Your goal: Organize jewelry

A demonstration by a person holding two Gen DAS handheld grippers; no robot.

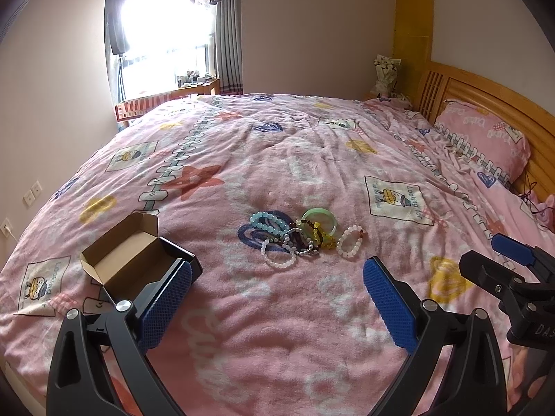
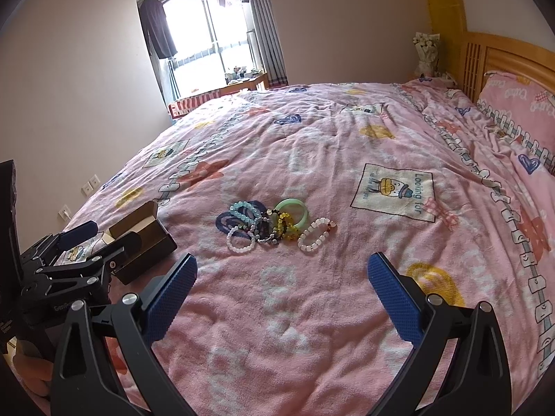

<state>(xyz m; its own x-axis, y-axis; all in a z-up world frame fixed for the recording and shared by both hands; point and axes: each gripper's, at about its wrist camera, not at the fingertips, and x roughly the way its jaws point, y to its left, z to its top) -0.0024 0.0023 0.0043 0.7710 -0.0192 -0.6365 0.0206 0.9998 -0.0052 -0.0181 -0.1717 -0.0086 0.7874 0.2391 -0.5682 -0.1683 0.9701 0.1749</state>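
A pile of beaded bracelets (image 1: 295, 237) lies on the pink bedspread, with a green jade bangle (image 1: 321, 220) and a white bead bracelet (image 1: 350, 241) at its right; it also shows in the right wrist view (image 2: 274, 225). An open black cardboard box (image 1: 138, 258) sits to the left of the pile; the right wrist view shows it too (image 2: 145, 239). My left gripper (image 1: 277, 287) is open and empty, short of the pile. My right gripper (image 2: 281, 284) is open and empty, also short of the pile. The right gripper also appears at the right edge of the left wrist view (image 1: 513, 267).
The bed is covered by a pink patterned blanket (image 1: 312, 159). A pink pillow (image 1: 485, 135) and wooden headboard (image 1: 492, 93) are at the right. A window with curtains (image 1: 163, 34) and a small table are at the far end. Wall sockets (image 1: 31, 194) are on the left.
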